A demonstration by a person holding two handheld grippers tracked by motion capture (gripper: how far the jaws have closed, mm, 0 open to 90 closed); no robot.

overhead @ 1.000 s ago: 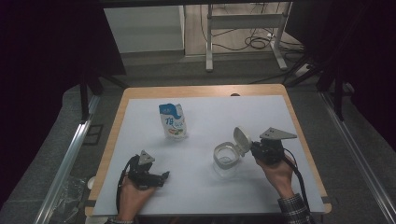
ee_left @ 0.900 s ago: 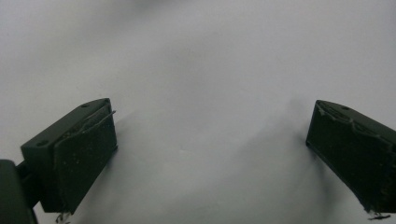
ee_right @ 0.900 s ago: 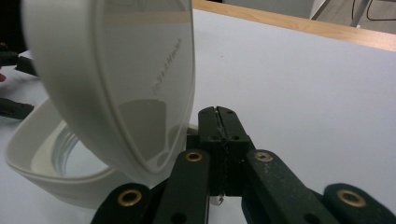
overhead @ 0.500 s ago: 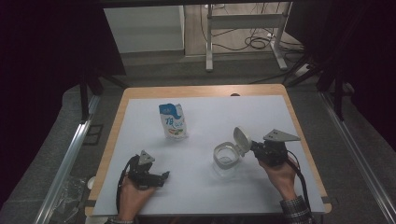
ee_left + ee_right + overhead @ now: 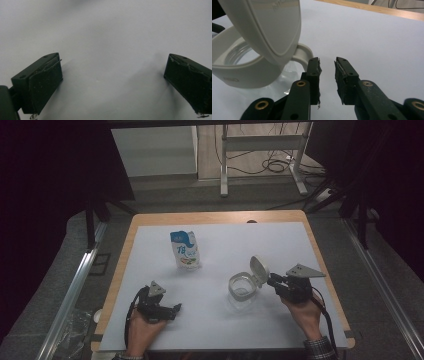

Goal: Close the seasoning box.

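right claw point(image 5: 327, 65), jaws just parting and empty, beside the jar point(image 5: 242, 288)'s raised lid point(image 5: 259, 268); a nudge could tip it; left claw point(image 5: 112, 82) spread.

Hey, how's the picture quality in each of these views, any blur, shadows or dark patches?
High view: the white mat is evenly lit, the room around the table falls to near black, and the image is a bit soft. Left gripper view: the left claw throws soft shadows on the white surface; the far part is hazy. Right gripper view: the open jar lid is close and slightly blurred, while the right claw looks sharp.
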